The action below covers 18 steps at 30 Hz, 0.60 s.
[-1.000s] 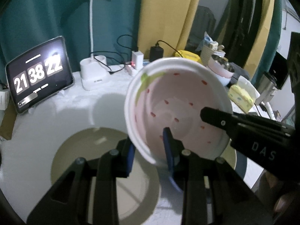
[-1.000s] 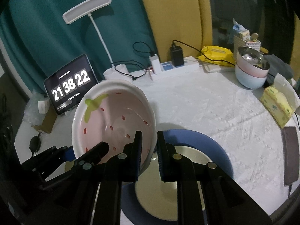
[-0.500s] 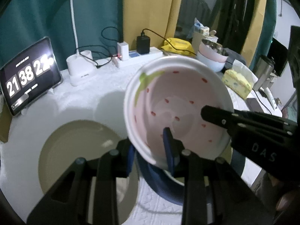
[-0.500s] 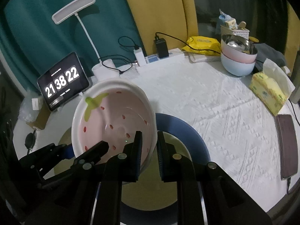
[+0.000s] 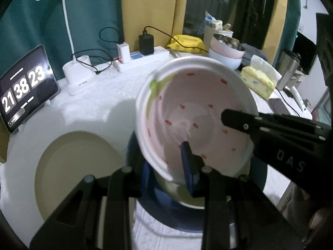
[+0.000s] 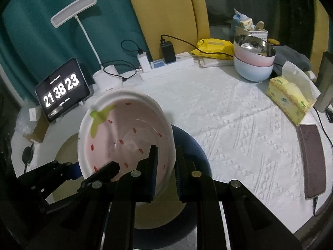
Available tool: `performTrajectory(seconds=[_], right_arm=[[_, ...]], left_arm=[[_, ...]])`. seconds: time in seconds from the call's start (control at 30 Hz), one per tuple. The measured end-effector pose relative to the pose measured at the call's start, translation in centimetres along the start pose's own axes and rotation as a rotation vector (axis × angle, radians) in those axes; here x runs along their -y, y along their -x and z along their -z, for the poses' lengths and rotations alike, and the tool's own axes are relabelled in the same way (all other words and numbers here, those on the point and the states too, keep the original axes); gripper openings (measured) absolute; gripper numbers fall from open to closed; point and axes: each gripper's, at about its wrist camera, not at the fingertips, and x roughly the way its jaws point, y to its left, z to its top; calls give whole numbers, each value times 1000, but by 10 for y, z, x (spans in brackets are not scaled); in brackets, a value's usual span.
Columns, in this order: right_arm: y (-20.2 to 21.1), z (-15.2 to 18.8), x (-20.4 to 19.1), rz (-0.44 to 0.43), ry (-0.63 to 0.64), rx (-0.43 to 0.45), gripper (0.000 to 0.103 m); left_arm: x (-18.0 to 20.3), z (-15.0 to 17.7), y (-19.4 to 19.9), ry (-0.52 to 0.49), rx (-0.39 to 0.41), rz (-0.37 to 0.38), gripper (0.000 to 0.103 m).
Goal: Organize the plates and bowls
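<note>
Bowl (image 6: 127,139) now above blue-rimmed plate (image 6: 195,156)

- The strawberry bowl (image 6: 127,137) hides most of the blue plate (image 6: 193,145) beneath it.
- The beige plate (image 5: 77,166) is partly covered by the left gripper (image 5: 166,177) frame.
- The small print on the clock tablet (image 6: 62,89) is too small to read.
- The phone (image 6: 312,162) cable runs off the picture's edge.

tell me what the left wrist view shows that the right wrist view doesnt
Only the left wrist view shows the steel tumbler at the table's far right. Only the right wrist view shows the dark eyeglasses near the left edge. Both show the strawberry bowl clamped by both grippers above the blue plate, plus the beige plate, clock tablet and stacked bowls.
</note>
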Motion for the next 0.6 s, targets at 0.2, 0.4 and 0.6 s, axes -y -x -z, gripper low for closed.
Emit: performTrajectory(seconds=[0.2, 0.4, 0.6], right_arm=[[-1, 4, 5, 7, 0, -5, 17], [-1, 7, 6, 23, 21, 1, 17], [-2, 9, 2, 62, 51, -5, 17]], left_arm=[[6, 2, -2, -19, -8, -6, 29], [10, 3, -5, -28, -16, -11, 29], [11, 4, -6, -33, -24, -14, 31]])
